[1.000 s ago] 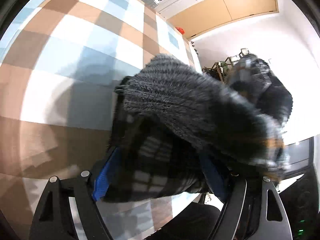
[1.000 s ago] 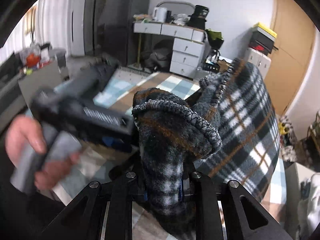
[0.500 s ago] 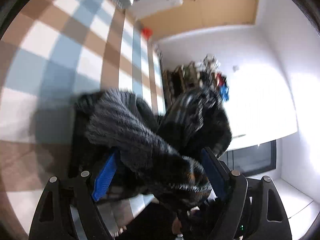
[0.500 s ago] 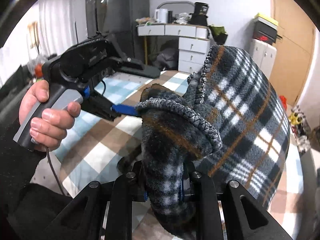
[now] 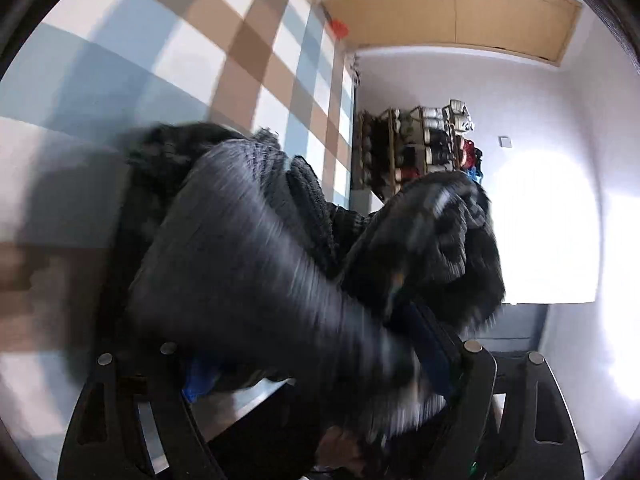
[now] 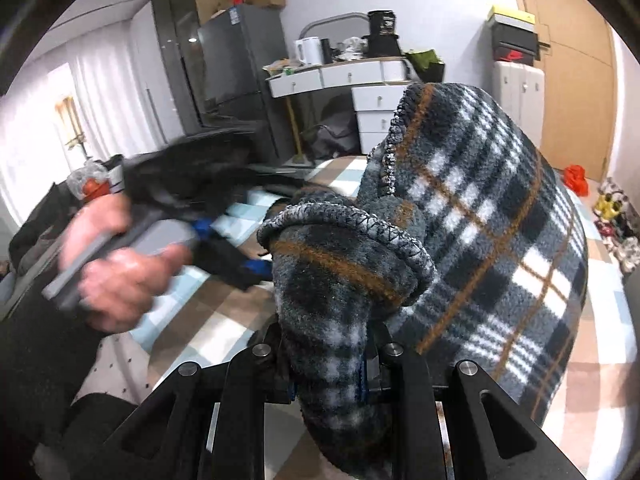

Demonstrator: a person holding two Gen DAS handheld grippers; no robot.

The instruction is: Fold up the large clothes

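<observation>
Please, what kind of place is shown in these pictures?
Probably a lived-in studio apartment or bedroom: a bed or mat with a checked cover, a refrigerator, a white desk with drawers carrying a kettle, and a shoe rack.

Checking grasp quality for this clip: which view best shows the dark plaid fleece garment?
The right wrist view: the dark plaid fleece garment is sharp, its stitched hem pinched in the right gripper. The left wrist view shows it as a motion-blurred dark mass over the left gripper.

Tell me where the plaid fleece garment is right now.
Right wrist view, centre-right: the plaid fleece garment is bunched in the right gripper, jaws shut on it, raised above the checked bed cover.
</observation>
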